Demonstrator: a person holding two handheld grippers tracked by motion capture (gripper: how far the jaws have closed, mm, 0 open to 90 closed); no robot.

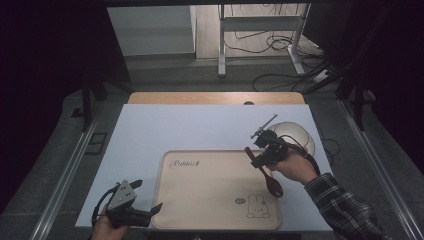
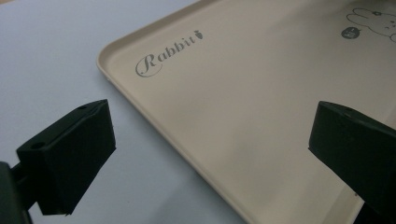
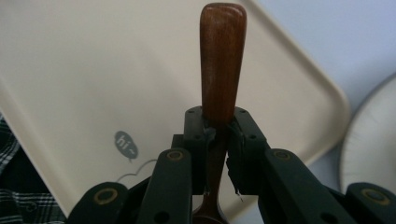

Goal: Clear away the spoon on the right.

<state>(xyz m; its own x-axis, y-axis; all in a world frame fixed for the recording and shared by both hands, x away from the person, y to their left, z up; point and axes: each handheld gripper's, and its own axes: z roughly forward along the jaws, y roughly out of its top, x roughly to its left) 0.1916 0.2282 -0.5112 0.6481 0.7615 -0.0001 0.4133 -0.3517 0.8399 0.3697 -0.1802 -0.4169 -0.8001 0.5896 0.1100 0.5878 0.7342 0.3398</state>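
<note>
The right tongs (image 3: 217, 135) are clamped on the wooden spoon (image 3: 222, 60) above the tray (image 1: 200, 200); the left tongs (image 2: 210, 140) stand apart over the tray's edge.

One spoon (image 1: 265, 172), one tray (image 1: 210, 200), one bowl (image 1: 295, 132)

Pretty dim room, dark on both sides. The counter (image 1: 150, 125) has a pale blue-white top with a wooden strip (image 1: 215, 98) along its far edge. Past that edge there's grey floor (image 1: 170, 75), a white-framed desk leg set (image 1: 260, 35), and black cables (image 1: 280, 80) tangled toward the far right corner. Metal rails (image 1: 65, 175) flank the counter.
</note>
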